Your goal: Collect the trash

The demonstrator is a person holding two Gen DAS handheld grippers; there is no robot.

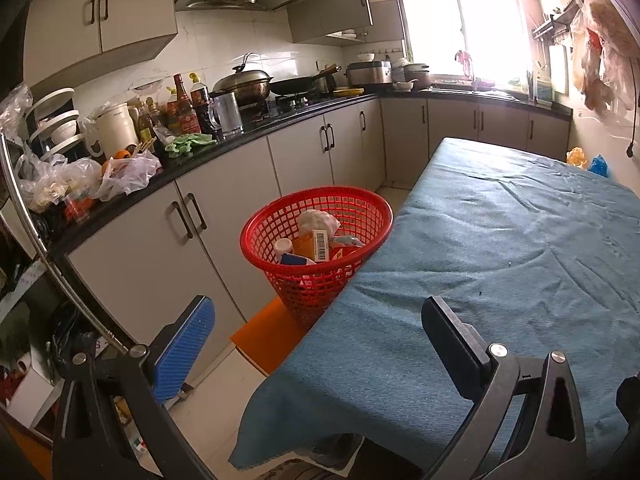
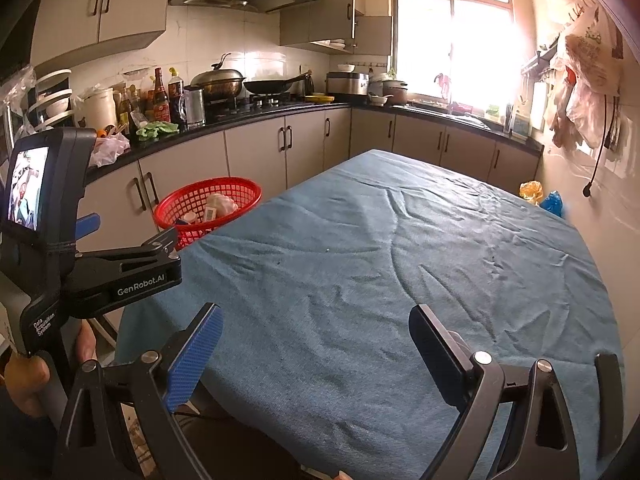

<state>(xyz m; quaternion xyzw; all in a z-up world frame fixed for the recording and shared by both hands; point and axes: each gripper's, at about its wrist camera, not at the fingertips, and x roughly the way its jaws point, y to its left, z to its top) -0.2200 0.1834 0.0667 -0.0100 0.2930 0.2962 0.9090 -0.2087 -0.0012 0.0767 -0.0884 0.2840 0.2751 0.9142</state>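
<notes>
Both grippers, left gripper (image 1: 320, 332) and right gripper (image 2: 316, 344), hold jaws wide and empty; trash sits in the red basket (image 1: 256, 240) beside the table (image 1: 500, 240).

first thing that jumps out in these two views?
The red basket, already holding a box, a bottle and crumpled paper, beside the table's left edge on an orange stool. Next, the blue cloth covering the table, with no trash visible on it. Both grippers, left and right, are open and hold nothing.
</notes>
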